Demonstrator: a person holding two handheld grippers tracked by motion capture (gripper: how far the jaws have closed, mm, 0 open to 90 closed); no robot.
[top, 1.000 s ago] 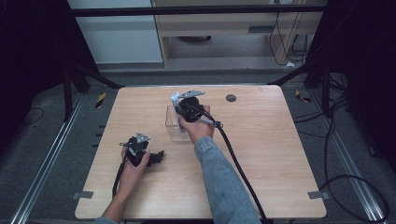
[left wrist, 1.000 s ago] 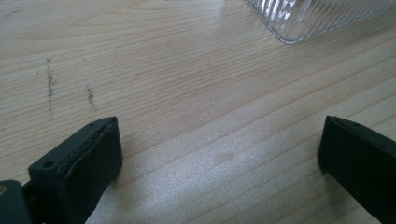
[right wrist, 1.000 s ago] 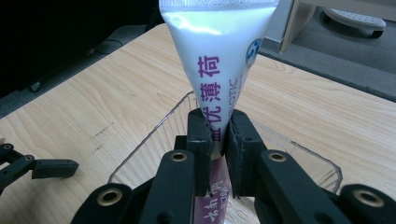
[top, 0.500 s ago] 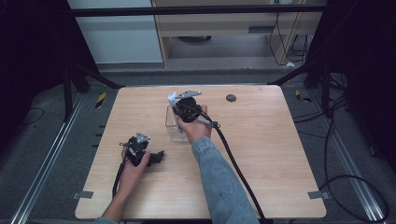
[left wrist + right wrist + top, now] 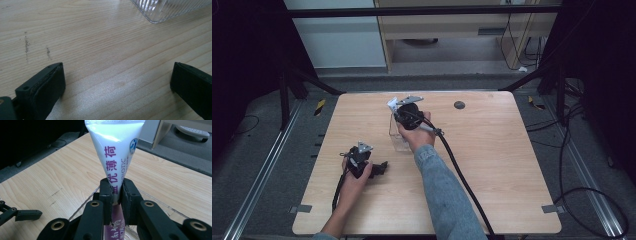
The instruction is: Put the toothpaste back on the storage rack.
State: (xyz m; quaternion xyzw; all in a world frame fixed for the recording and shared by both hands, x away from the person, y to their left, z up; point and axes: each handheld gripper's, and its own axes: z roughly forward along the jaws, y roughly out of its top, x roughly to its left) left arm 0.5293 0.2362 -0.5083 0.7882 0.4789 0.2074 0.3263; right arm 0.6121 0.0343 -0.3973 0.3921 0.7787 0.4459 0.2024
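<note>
My right gripper (image 5: pixel 116 190) is shut on a white tube (image 5: pixel 113 152) printed with purple characters, its flat crimped end pointing up and away. In the high view the right gripper (image 5: pixel 401 111) holds the tube (image 5: pixel 393 104) over a clear ribbed plastic container (image 5: pixel 398 139) in the middle of the table. The container's rim (image 5: pixel 160 202) lies just under the jaws. My left gripper (image 5: pixel 381 167) rests low on the wood to the container's front left, open, with nothing between its jaws (image 5: pixel 117 77). A corner of the container (image 5: pixel 170 8) is ahead of it.
A small dark round disc (image 5: pixel 459 105) sits near the table's far edge, right of the container. A thick black cable (image 5: pixel 462 175) trails from the right gripper across the table toward the near edge. The wooden tabletop (image 5: pixel 512 165) is bare to the right.
The right gripper with the tube has drifted slightly left over the container. The left gripper has stayed where it was.
</note>
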